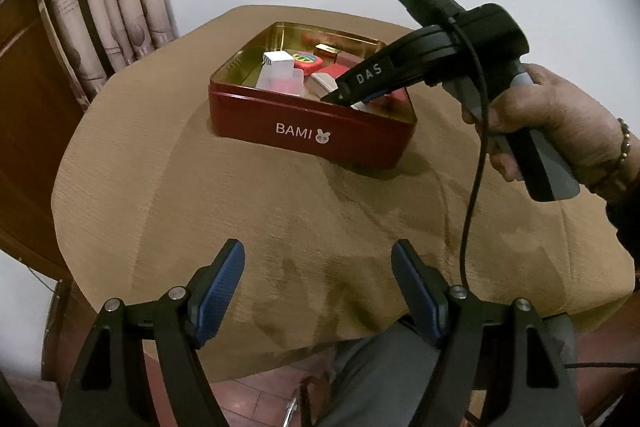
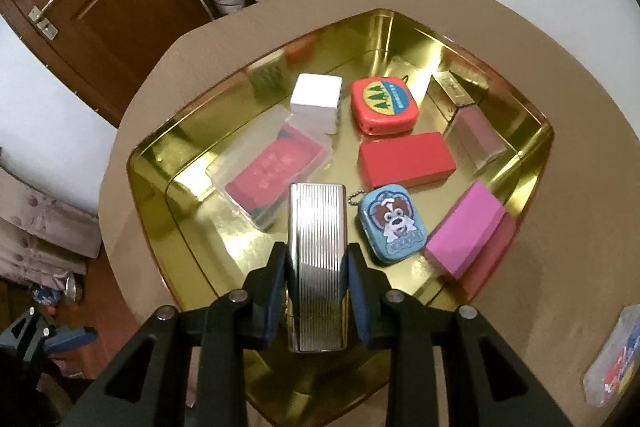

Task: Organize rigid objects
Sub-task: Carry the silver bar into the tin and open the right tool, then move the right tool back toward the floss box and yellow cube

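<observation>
Left wrist view: low, set back from table edge, faces forward and slightly down across brown tablecloth (image 1: 280, 211). Own fingers at bottom of frame. Red tin (image 1: 312, 131) mid-frame, near but well beyond fingertips; right gripper (image 1: 344, 95) enters from right of frame, tips over tin.

Right wrist view: close, directly above tin (image 2: 536, 131), looks steeply down into gold interior, which fills centre of frame. Own fingers at bottom centre.

Shared: tin, its contents, tablecloth, curtain and white wall at upper edge of both frames.
</observation>
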Available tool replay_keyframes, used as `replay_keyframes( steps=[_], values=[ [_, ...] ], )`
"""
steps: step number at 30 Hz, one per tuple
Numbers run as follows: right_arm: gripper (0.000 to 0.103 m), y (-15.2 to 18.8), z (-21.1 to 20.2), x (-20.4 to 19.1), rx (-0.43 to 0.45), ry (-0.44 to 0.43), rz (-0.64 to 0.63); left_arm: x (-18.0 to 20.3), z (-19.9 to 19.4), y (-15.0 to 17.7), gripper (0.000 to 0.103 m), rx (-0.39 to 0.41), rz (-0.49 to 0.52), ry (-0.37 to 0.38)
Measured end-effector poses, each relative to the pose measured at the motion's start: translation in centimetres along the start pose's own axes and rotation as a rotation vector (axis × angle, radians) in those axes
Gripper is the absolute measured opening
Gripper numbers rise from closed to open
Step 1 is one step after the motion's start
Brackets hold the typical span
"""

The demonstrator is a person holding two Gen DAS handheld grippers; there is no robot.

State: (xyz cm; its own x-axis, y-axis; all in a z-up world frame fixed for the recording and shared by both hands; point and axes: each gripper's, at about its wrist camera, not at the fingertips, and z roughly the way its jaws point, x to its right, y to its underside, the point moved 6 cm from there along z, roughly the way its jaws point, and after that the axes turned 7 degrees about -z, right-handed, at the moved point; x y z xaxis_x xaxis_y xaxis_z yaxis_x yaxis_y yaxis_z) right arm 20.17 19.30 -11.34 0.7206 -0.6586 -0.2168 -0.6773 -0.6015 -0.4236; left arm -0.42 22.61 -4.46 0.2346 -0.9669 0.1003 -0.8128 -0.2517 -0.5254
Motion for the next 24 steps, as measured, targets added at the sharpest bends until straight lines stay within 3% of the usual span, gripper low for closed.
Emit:
replay_keyframes(
  steps=[9, 11, 15, 19, 24],
  values=[
    [0.031, 0.1, 0.3, -0.1, 0.011, 0.056, -0.004, 0.1, -0.1, 0.1, 0.079, 0.002, 0.009, 0.003],
    [0.031, 0.0, -0.3, -0.2, 0.05, 0.059, -0.008, 0.0, -0.1, 0.2, 0.079, 0.008, 0.01, -0.004],
    [0.031, 0.5, -4.3, 0.0, 0.23, 0.07, 0.016, -0.2, 0.2, 0.3, 0.079, 0.004, 0.014, -0.009],
    [0.031, 4.2, -8.7, 2.7, 0.383, 0.137, 0.127, 0.2, 0.5, 0.6, 0.079, 0.0, 0.032, -0.017],
    [0.031, 12.7, -11.7, 9.0, 0.418, 0.297, 0.306, 1.7, 0.8, 1.3, 0.079, -0.009, 0.066, -0.017]
  ],
)
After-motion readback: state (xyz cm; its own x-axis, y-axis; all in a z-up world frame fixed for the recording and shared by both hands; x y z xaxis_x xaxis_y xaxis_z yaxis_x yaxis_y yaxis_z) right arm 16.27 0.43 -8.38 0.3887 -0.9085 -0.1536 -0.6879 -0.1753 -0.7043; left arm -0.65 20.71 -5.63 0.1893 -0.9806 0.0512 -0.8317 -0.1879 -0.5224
